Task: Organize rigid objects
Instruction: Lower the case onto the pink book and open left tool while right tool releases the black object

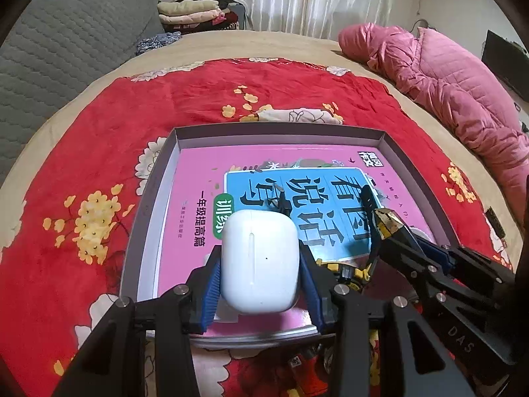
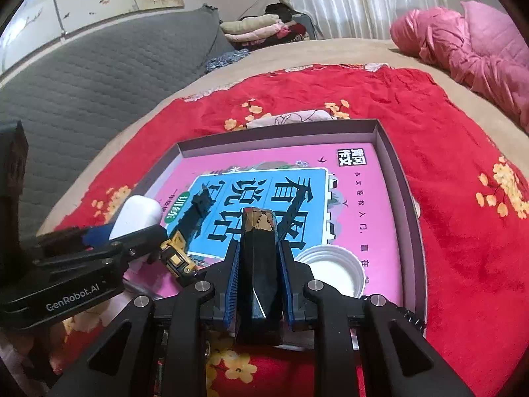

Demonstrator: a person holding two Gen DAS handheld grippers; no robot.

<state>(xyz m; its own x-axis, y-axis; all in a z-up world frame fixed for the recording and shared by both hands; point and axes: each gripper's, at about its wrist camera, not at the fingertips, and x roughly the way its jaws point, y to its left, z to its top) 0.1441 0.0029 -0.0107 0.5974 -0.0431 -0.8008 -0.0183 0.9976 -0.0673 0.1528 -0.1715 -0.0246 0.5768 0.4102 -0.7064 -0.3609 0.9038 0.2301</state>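
Item: white earbud case [image 1: 259,261], rounded and smooth, is clamped between the blue pads of the left gripper [image 1: 261,274], jaws part-way apart at the case's width. It is held over the near left part of a shallow grey box [image 1: 281,129], apparently for setting down inside.

Item: dark faceted block [image 2: 259,264], black with worn gold patches at its tip, is pinched in the right gripper [image 2: 259,274], jaws narrow around it, above the near middle of the same box.

Container: the box lies on a red floral blanket [image 1: 82,132] spread over a bed. Its floor is covered by a pink children's workbook [image 2: 360,198] with a blue title panel. A yellow-and-black toy excavator [image 2: 185,248] rests on the book at near left; a white ribbed lid [image 2: 334,268] lies at near right, open side up.

Surroundings: a pink quilted jacket [image 1: 446,79] is heaped at far right; folded clothes [image 1: 195,15] are stacked beyond the bed.
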